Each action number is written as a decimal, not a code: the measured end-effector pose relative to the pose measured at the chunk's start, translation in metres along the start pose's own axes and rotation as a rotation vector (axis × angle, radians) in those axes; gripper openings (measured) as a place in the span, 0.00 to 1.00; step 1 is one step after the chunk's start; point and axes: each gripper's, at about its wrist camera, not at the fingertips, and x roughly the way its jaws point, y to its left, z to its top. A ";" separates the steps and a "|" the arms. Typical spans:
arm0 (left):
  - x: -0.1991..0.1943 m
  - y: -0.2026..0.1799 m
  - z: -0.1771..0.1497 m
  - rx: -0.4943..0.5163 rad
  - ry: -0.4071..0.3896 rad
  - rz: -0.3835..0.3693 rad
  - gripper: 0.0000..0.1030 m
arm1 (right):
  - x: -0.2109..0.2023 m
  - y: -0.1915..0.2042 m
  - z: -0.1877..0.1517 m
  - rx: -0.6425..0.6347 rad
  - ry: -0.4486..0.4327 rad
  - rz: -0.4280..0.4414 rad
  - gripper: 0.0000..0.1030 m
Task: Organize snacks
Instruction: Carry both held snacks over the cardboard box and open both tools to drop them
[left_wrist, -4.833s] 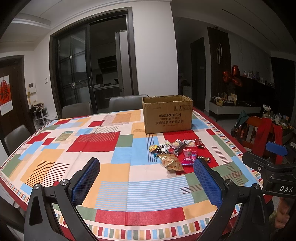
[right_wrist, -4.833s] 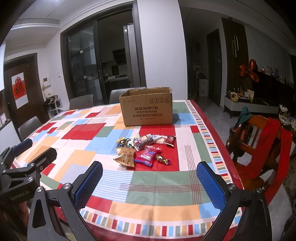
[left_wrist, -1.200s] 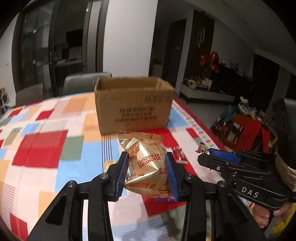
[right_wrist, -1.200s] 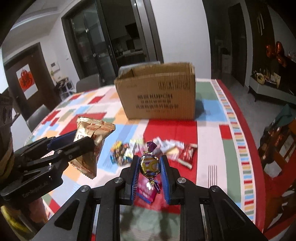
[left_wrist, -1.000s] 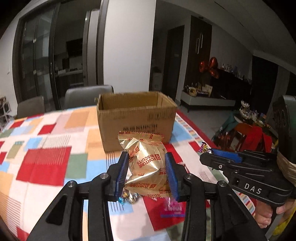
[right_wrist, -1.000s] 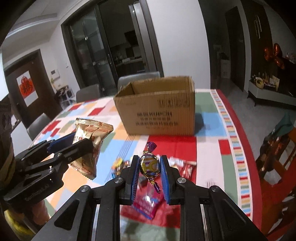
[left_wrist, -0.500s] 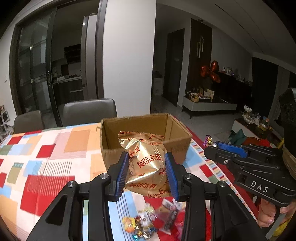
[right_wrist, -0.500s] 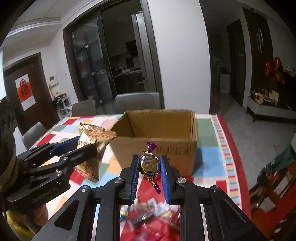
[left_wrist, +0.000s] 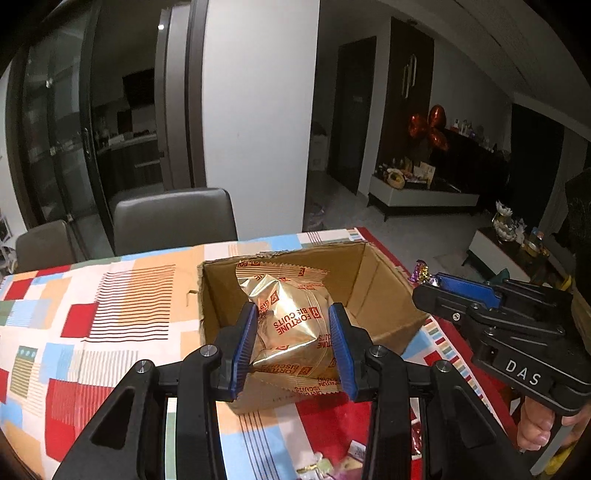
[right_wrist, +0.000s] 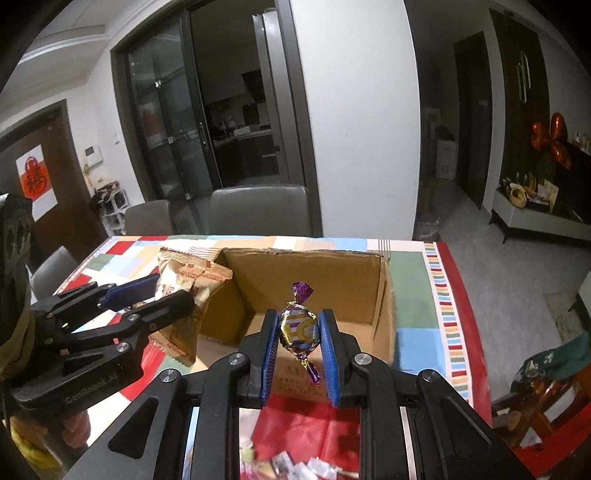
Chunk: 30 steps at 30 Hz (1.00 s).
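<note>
My left gripper (left_wrist: 291, 339) is shut on a gold fortune biscuit packet (left_wrist: 291, 321) and holds it above the open cardboard box (left_wrist: 373, 288). My right gripper (right_wrist: 298, 345) is shut on a purple and gold wrapped candy (right_wrist: 298, 328), held over the front edge of the same box (right_wrist: 317, 288). The box looks empty inside. The left gripper with its packet (right_wrist: 184, 280) shows at the left in the right wrist view. The right gripper (left_wrist: 428, 280) shows at the right in the left wrist view.
The box stands on a table with a colourful patchwork cloth (left_wrist: 110, 314). Loose snacks (right_wrist: 295, 465) lie on the cloth below the grippers. Grey chairs (left_wrist: 173, 218) stand behind the table, and a red wooden chair (right_wrist: 535, 398) at the right.
Both grippers have risen and moved forward from the snack pile to above the open box, each still holding its snack. The box interior has come into view.
</note>
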 end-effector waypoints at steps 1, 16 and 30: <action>0.006 0.001 0.002 -0.004 0.007 0.005 0.38 | 0.006 -0.002 0.003 0.005 0.008 -0.001 0.23; 0.045 0.009 0.005 -0.013 0.050 0.023 0.61 | 0.051 -0.023 0.015 0.052 0.074 -0.070 0.50; -0.051 0.003 -0.025 -0.032 -0.088 0.008 0.64 | -0.020 0.013 -0.020 -0.006 -0.007 -0.056 0.51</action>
